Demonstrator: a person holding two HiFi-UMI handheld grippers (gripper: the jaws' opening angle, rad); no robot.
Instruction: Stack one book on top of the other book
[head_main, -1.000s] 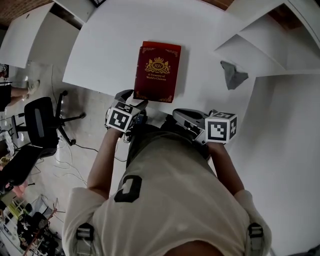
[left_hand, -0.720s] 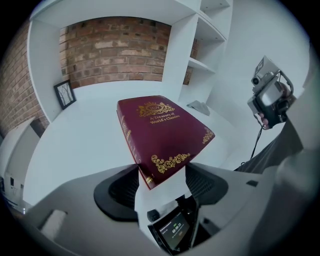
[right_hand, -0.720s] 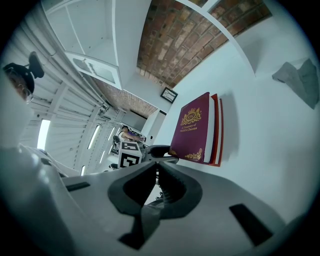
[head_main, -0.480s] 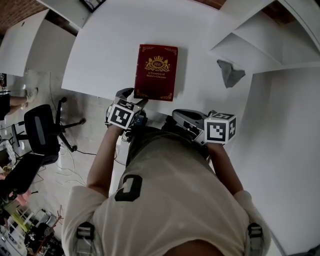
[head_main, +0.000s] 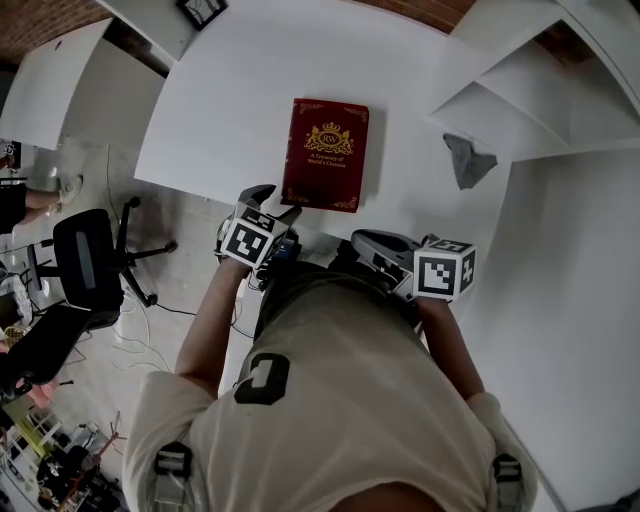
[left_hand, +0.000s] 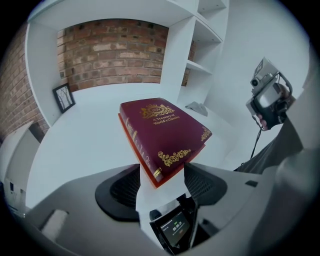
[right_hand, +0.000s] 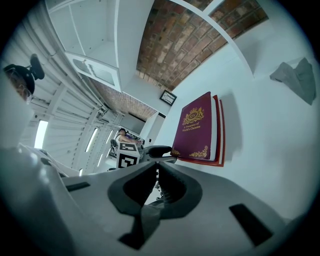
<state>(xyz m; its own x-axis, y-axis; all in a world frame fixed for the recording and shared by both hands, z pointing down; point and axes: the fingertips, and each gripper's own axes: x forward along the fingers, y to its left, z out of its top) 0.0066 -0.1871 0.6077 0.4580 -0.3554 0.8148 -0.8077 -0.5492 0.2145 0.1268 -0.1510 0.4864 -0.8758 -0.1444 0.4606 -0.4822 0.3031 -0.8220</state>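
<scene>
Over the near rim of the white table (head_main: 225, 105), the left gripper (head_main: 284, 200) points down at the stack's near left corner; its ribbed dark pads (left_hand: 123, 186) have just been closing and stand fairly wide, with that corner between them and neither pad pressing on it. The maroon book (head_main: 327, 150) lies flat on top of a red book (right_hand: 221, 134), edges nearly flush, in the middle of the table just beyond the grippers. It is a hard-backed rectangle with a gold crest, gold corner scrollwork and a banded spine; white page edges show between the covers. The right gripper (head_main: 358, 238) sits off the stack's near right corner, apart from it, its jaws together on nothing. Further right lies a crumpled grey cloth (head_main: 468, 160)
</scene>
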